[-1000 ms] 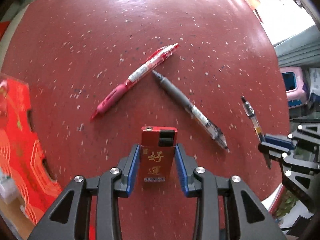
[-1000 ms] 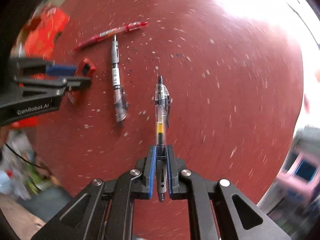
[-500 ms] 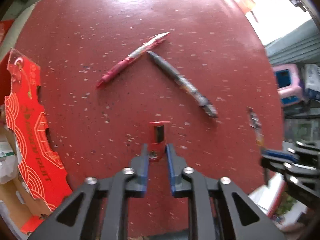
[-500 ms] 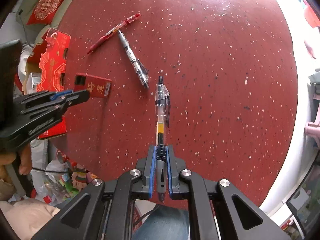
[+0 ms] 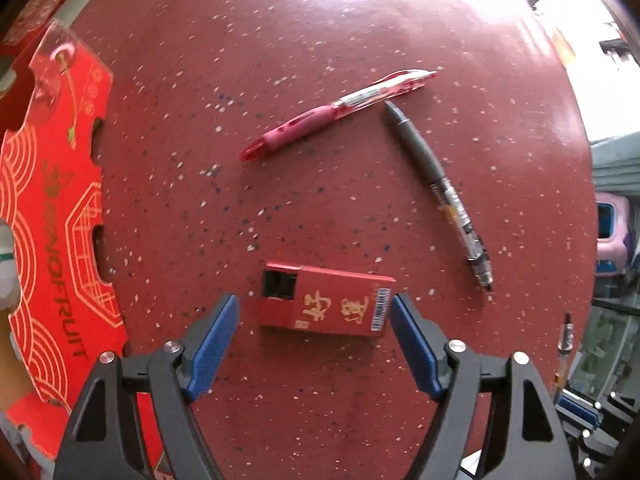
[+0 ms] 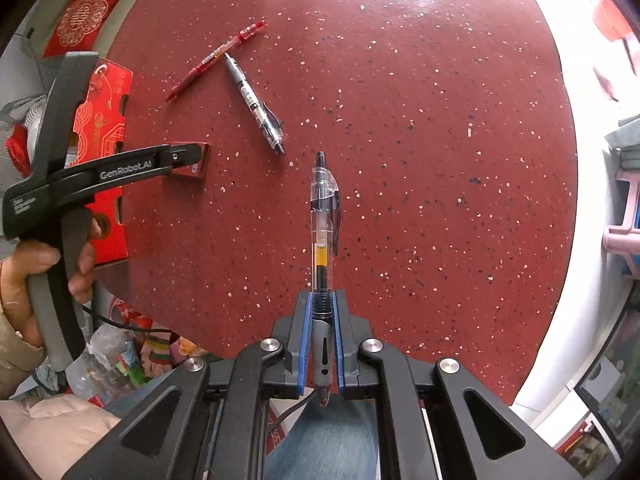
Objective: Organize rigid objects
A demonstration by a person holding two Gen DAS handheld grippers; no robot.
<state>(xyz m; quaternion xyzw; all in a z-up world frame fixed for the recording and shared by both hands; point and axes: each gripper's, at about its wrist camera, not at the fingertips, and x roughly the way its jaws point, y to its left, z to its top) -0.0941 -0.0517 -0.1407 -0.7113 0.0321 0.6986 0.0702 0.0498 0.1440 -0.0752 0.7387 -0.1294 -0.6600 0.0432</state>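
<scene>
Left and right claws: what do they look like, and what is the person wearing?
Both claws have black angular arms, silver bolts and blue pads. The left claw's side reads GenRobot.AI in white; it has a grey handle. A beige sleeve and blue jeans show.

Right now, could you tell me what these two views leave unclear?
- Red box: right view, mostly hidden behind the left gripper.
- Clear pen: left view, only a sliver at the right edge.
- Box barcode: left view, too small to read.

Home: red speckled table, gift boxes, clutter.
</scene>
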